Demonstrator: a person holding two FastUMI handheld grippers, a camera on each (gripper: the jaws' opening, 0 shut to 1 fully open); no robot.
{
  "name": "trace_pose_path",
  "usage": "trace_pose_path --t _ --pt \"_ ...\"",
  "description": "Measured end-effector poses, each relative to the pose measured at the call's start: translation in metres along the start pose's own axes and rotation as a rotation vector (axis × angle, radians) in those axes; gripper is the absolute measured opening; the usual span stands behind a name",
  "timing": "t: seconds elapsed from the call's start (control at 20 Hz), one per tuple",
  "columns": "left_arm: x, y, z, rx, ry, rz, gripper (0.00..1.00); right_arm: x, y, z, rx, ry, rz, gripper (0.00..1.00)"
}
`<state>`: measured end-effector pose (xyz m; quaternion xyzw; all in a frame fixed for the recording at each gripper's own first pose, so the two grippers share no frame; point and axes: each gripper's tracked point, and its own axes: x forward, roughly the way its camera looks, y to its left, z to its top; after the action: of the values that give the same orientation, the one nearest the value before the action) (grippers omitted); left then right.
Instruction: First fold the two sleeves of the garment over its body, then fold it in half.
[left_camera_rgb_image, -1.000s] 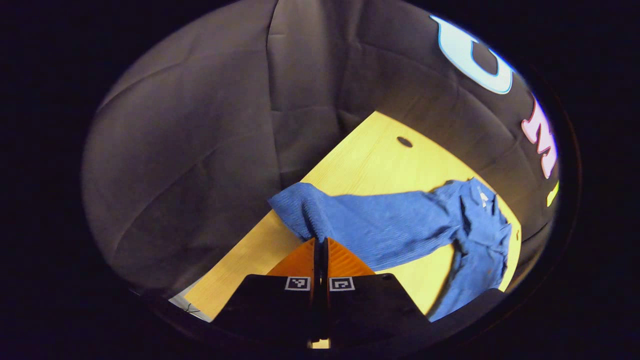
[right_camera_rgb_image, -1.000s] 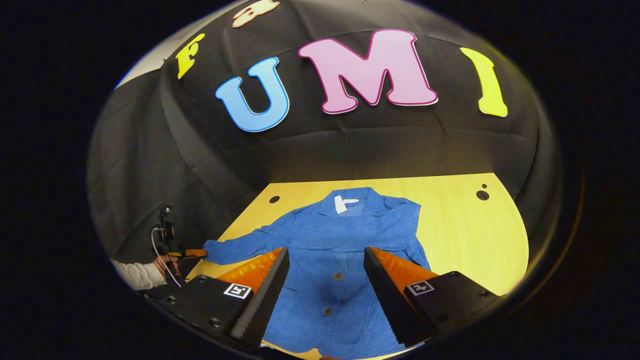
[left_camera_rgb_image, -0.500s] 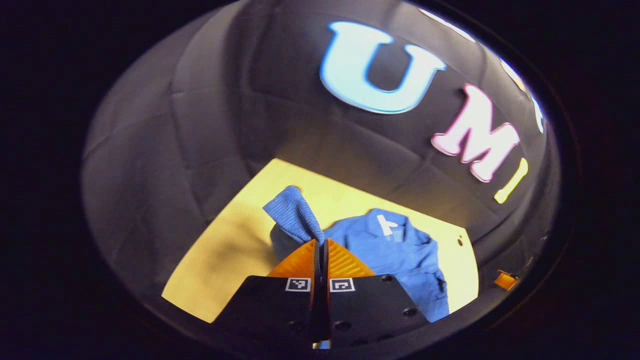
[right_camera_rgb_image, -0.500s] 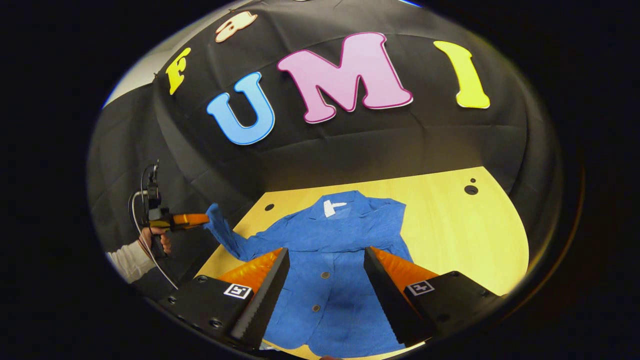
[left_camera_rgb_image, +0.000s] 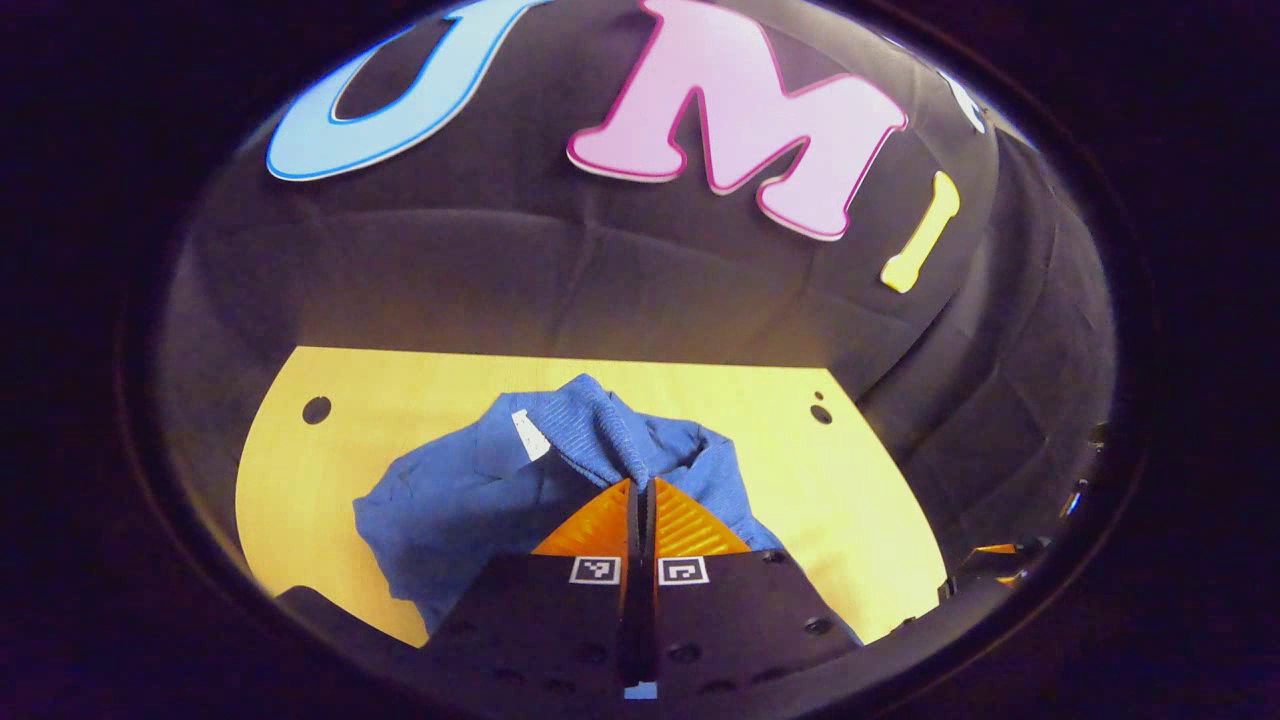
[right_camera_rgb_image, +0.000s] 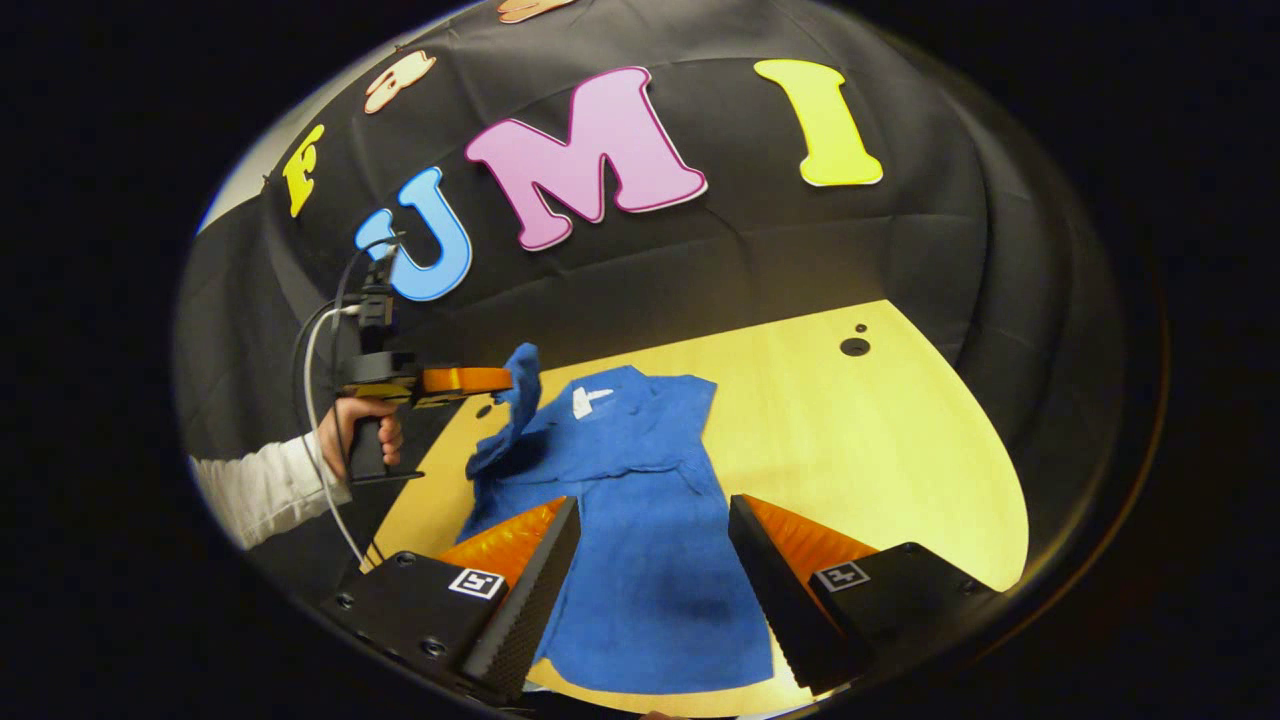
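A blue button-up garment (right_camera_rgb_image: 640, 490) lies on the yellow wooden table (right_camera_rgb_image: 880, 440), collar toward the wall. In the left gripper view my left gripper (left_camera_rgb_image: 640, 485) is shut on the cuff of one sleeve (left_camera_rgb_image: 600, 425), held up over the garment's body (left_camera_rgb_image: 450, 500). The right gripper view has that same gripper (right_camera_rgb_image: 505, 380) farther off, with the lifted sleeve (right_camera_rgb_image: 515, 405) hanging from it above the collar area. My right gripper (right_camera_rgb_image: 652, 510) is open above the garment's lower half, nothing between its fingers.
A hand in a white sleeve (right_camera_rgb_image: 270, 485) holds the left gripper at the table's left side. The tabletop has a round hole (right_camera_rgb_image: 855, 346) at the far right and another (left_camera_rgb_image: 316, 409) at the far left. Bare wood lies right of the garment.
The left gripper has carried the sleeve up and inward, from beside the table's left edge to over the garment's body. The right gripper stays open and has shifted slightly.
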<state>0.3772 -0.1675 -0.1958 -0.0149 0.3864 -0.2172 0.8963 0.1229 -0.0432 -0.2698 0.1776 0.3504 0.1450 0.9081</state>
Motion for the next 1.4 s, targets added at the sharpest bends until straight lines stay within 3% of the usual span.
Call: trace_pose_path --t 0.1,0.35,0.65,0.7,0.75,0.8,0.85,0.9,0.95,1.0,1.05,1.2,1.4 --pt "0.031 -0.016 -0.001 0.026 0.035 -0.022 0.00 -0.004 -0.015 -0.002 -0.005 0.010 -0.006 0.96" --pt "0.095 -0.051 -0.020 0.133 0.093 0.006 0.00 -0.002 -0.045 -0.021 0.031 0.054 -0.005 0.96" --pt "0.127 -0.059 -0.032 0.274 0.164 0.101 0.00 0.009 -0.074 -0.037 0.025 0.111 -0.005 0.96" --pt "0.129 -0.063 -0.037 0.273 0.179 0.080 0.00 0.011 -0.076 -0.036 0.028 0.112 -0.003 0.96" --pt "0.132 -0.079 -0.040 0.253 0.187 0.012 0.01 0.014 -0.078 -0.036 0.033 0.113 0.001 0.96" --pt "0.134 -0.100 -0.042 0.232 0.174 -0.060 0.07 0.017 -0.077 -0.037 0.035 0.117 0.004 0.96" --pt "0.134 -0.112 -0.041 0.223 0.164 -0.109 0.22 0.020 -0.077 -0.038 0.034 0.120 0.008 0.96" --pt "0.129 -0.120 -0.038 0.226 0.143 -0.125 0.30 0.020 -0.076 -0.040 0.034 0.125 0.011 0.96" --pt "0.125 -0.127 -0.034 0.221 0.115 -0.142 0.52 0.022 -0.075 -0.040 0.036 0.127 0.015 0.96" --pt "0.116 -0.129 -0.030 0.208 0.087 -0.145 0.66 0.024 -0.073 -0.040 0.037 0.128 0.017 0.96" --pt "0.107 -0.128 -0.028 0.186 0.060 -0.148 0.73 0.025 -0.071 -0.040 0.039 0.128 0.020 0.96" --pt "0.059 -0.097 -0.042 0.116 0.061 -0.055 0.83 0.028 -0.064 -0.046 0.029 0.136 0.013 0.96" --pt "-0.030 -0.032 -0.105 0.001 0.119 0.112 0.83 0.029 -0.053 -0.063 0.007 0.164 0.002 0.96"
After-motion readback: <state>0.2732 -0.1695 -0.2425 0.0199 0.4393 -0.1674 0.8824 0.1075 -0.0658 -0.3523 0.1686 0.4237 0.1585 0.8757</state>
